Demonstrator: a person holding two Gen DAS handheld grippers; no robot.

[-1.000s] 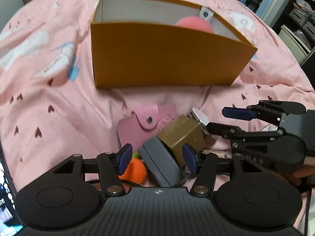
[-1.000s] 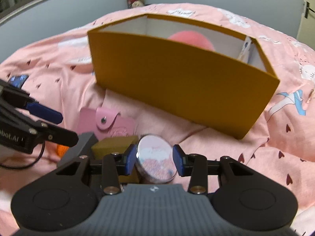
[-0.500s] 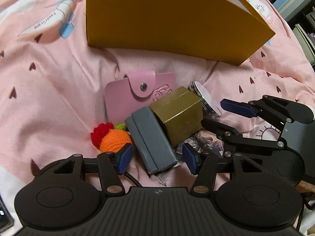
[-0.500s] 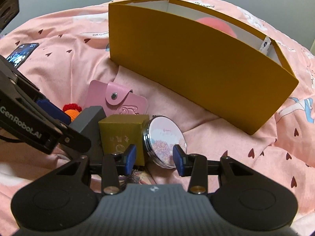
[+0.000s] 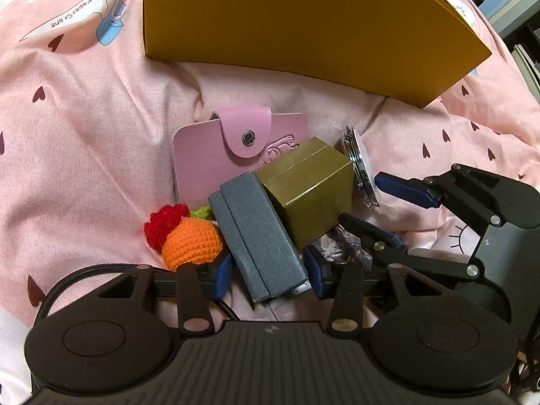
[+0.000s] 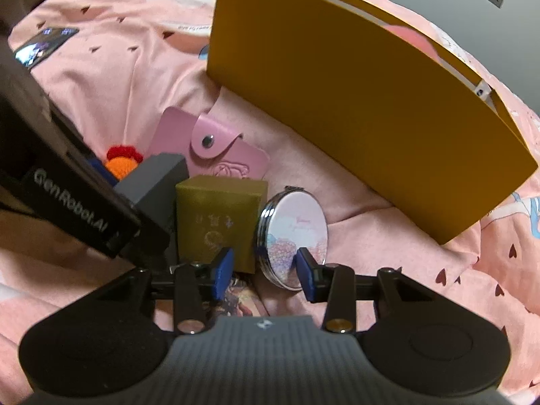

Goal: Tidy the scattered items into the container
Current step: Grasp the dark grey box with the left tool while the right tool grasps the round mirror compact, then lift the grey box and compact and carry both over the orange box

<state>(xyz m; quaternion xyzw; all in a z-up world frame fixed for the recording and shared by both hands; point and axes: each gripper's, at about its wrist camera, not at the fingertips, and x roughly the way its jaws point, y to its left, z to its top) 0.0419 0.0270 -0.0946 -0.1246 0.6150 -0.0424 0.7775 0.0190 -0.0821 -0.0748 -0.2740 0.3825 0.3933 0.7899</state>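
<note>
A pile lies on the pink bedspread before the mustard container (image 5: 303,23). In it are a grey case (image 5: 256,229), an olive box (image 5: 310,195), a pink card holder (image 5: 209,162), a crochet orange (image 5: 192,243) and a round compact mirror (image 6: 292,233). My left gripper (image 5: 270,275) points down over the grey case. Its jaws are closing, with the case between them and a thin gap still showing on the left side. My right gripper (image 6: 265,270) is open, with the lower edge of the tilted compact between its fingers, untouched. The compact leans on the olive box (image 6: 219,222).
The container (image 6: 354,101) stands upright behind the pile, with a pink ball (image 6: 411,38) inside. A phone (image 6: 44,42) lies far left on the bedspread. A printed card (image 6: 239,300) lies under the pile. The two grippers are close together, with the right gripper (image 5: 362,200) just right of the olive box.
Both grippers have sunk closer to the pile. The left jaws have narrowed around the grey case. The right gripper has rolled and come down around the compact's lower edge.
</note>
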